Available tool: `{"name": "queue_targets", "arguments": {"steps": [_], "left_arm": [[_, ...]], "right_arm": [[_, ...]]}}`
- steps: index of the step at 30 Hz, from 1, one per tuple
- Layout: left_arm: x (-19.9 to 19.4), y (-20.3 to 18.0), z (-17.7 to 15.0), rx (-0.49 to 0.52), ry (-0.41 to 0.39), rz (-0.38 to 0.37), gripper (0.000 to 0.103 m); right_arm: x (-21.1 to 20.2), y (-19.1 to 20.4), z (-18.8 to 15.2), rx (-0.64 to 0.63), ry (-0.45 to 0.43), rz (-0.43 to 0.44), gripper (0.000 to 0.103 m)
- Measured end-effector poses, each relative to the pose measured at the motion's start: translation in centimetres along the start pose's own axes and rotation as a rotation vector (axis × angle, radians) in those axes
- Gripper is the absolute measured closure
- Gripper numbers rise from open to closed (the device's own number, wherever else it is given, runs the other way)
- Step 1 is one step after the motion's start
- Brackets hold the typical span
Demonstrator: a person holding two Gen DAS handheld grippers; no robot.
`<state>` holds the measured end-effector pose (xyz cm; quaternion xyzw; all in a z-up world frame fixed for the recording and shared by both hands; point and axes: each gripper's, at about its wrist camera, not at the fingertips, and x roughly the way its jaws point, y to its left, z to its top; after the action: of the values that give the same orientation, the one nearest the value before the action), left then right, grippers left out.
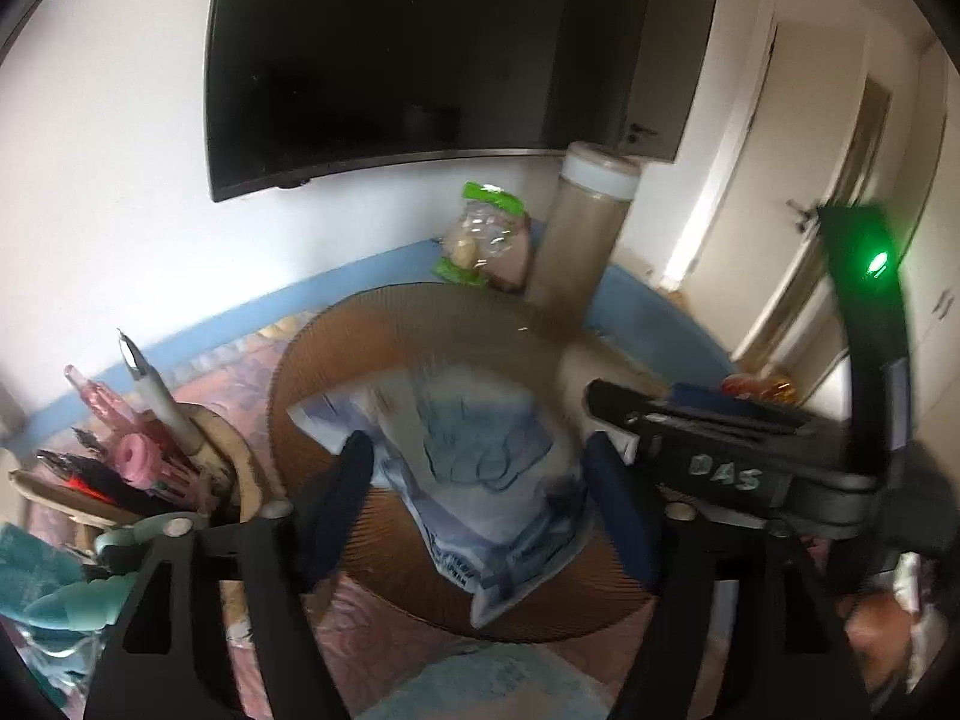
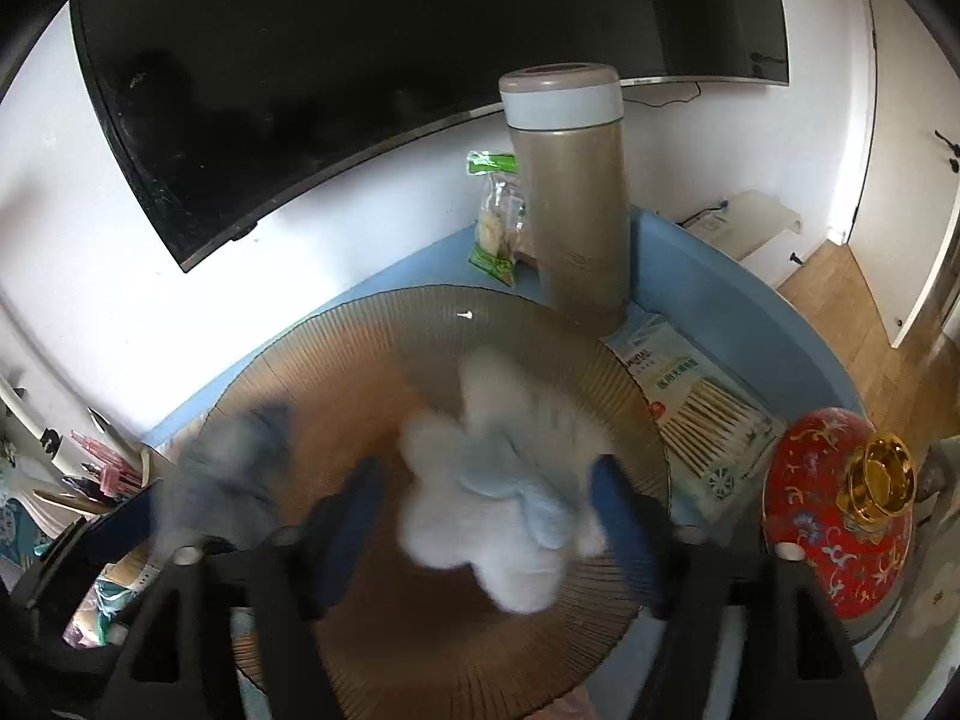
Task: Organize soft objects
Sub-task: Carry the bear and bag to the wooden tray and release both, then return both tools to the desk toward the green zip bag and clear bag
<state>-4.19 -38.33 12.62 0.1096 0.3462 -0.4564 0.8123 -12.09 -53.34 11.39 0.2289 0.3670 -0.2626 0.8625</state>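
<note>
The left gripper (image 1: pixel 480 504) is spread wide around a soft blue-white packet (image 1: pixel 492 492) lying long-ways toward it on the brown ribbed plate (image 2: pixel 336 348), the right gripper (image 2: pixel 489 516) is let go around a fluffy white toy (image 2: pixel 504 498), and a tall flask (image 2: pixel 570 192) stands behind.

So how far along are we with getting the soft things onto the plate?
Two soft things already lie on the ribbed brown plate: a blue-white soft pack and a fluffy white plush. Nothing looks gripped: the left hand-held gripper and right hand-held gripper straddle them with jaws open. Whether more soft things remain is unclear; teal cloth sits beside the pen holder.
</note>
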Motion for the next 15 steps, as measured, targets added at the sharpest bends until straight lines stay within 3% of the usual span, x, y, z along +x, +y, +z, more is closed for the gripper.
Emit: {"name": "queue_targets", "arguments": {"steps": [1,7,15], "left_arm": [[0.0,-0.3,-0.2,0.028,-0.005,0.020,0.014],[-2.2,-0.2,-0.6,0.045,-0.041,-0.001,0.014],[-12.1,3.1,-2.1,0.002,-0.188,0.077,0.013]], "right_arm": [[0.0,0.3,0.0,-0.015,-0.005,-0.016,0.031],[-1.4,0.2,-0.1,-0.017,-0.031,0.002,0.031],[-6.1,3.6,-0.6,-0.064,-0.112,0.104,0.030]]}}
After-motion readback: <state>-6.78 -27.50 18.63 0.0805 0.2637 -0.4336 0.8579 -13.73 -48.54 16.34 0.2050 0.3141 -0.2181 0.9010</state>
